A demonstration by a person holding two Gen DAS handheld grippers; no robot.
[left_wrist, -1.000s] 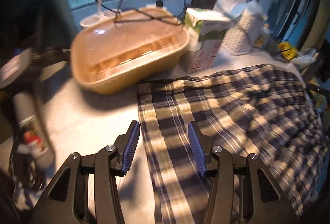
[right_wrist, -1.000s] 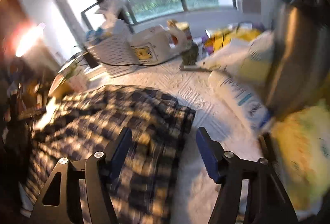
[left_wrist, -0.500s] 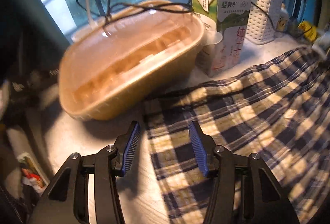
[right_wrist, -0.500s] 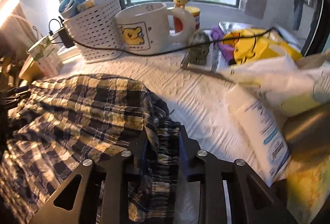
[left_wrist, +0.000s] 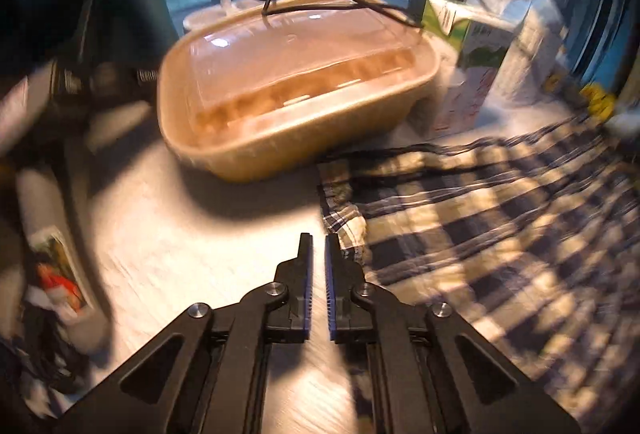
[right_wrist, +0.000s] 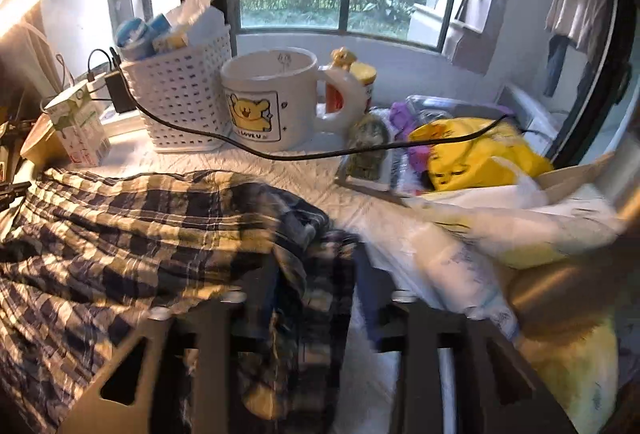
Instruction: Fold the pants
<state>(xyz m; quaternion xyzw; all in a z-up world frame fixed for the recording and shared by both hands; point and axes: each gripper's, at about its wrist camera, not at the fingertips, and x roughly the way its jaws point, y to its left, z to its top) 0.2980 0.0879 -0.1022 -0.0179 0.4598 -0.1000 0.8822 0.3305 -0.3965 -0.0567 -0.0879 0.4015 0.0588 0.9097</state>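
Note:
The navy and cream plaid pants (left_wrist: 500,218) lie spread on the white table cover. In the left wrist view my left gripper (left_wrist: 318,246) has its jaws almost together at the pants' near left corner; the cloth sits just right of the fingertips and I see none between the pads. In the right wrist view the pants (right_wrist: 132,234) fill the left half, with a bunched edge between the fingers of my right gripper (right_wrist: 316,274). The fingers are blurred and stand a little apart around that cloth.
A tan lidded food container (left_wrist: 296,82) and a milk carton (left_wrist: 476,70) stand behind the pants' left end. A white basket (right_wrist: 180,102), a bear mug (right_wrist: 272,102), a black cable (right_wrist: 320,154), a yellow bag (right_wrist: 480,154) and white packets (right_wrist: 500,226) crowd the right end.
My left gripper has closed from wide open and shifted left, off the cloth to its corner. My right gripper closed on the pants' edge, then its fingers widened slightly, with cloth still between them.

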